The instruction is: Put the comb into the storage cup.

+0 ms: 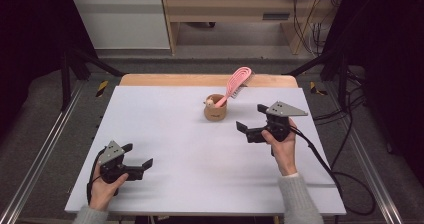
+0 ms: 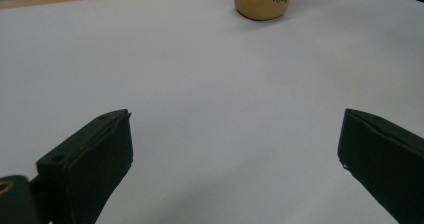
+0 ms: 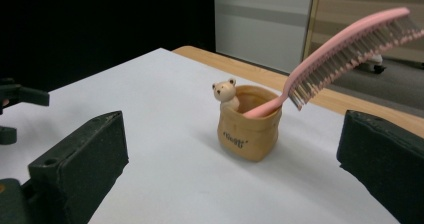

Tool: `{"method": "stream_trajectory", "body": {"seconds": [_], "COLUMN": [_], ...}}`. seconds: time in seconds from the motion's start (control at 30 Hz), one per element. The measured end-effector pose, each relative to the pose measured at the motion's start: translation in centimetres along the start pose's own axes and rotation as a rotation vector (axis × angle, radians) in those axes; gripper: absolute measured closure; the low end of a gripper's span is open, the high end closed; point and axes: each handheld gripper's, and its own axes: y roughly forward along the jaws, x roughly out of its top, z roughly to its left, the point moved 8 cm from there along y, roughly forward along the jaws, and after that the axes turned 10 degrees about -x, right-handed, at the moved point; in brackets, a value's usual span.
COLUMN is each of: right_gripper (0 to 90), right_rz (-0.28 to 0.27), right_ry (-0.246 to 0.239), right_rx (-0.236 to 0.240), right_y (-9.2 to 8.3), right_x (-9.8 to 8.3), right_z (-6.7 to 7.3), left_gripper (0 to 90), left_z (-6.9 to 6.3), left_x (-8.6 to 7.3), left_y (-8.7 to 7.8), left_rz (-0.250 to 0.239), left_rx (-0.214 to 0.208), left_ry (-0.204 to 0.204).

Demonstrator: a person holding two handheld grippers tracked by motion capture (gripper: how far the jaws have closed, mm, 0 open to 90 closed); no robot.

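A tan sack-shaped cup (image 1: 215, 110) with a small bear figure on its rim stands at the back middle of the white table (image 1: 175, 129). A pink hairbrush (image 1: 237, 81) leans out of it, handle down, head up and to the right. My right gripper (image 1: 251, 117) hovers open just right of the cup with nothing between its jaws; the right gripper view has the cup (image 3: 248, 125) and brush (image 3: 350, 49) straight ahead of the gripper (image 3: 232, 159). My left gripper (image 1: 138, 155) is open at the front left, far from the cup (image 2: 263, 1), and empty (image 2: 235, 149).
The table's wooden back edge (image 1: 200, 79) lies just behind the cup. Black frame bars and cables stand around the table, and a cable (image 1: 325, 169) trails from the right gripper over the right edge. The left gripper (image 3: 15, 109) shows far off in the right gripper view.
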Motion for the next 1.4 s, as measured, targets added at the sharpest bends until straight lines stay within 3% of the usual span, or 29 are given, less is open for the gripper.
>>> {"method": "stream_trajectory", "body": {"seconds": [0.67, 1.17, 1.4], "right_gripper": [1.4, 1.1, 0.4], "right_rz": [0.025, 0.050, 0.048], "right_ry": [0.018, 0.046, 0.054], "right_rx": [0.042, 0.022, 0.026], "right_y": [-3.1, -5.0, -5.7], "right_x": [-5.9, -10.0, -11.0], "right_z": [-1.0, -2.7, -3.3], "left_gripper": [1.1, 1.2, 1.2], "left_z": [-0.2, -0.4, -0.4], "left_x": [-0.1, -0.1, -0.2], "left_y": [0.2, 0.3, 0.4], "left_rz": [0.010, 0.008, 0.009], "left_rx": [-0.011, -0.014, -0.016], "left_ry": [0.010, 0.018, 0.018]}}
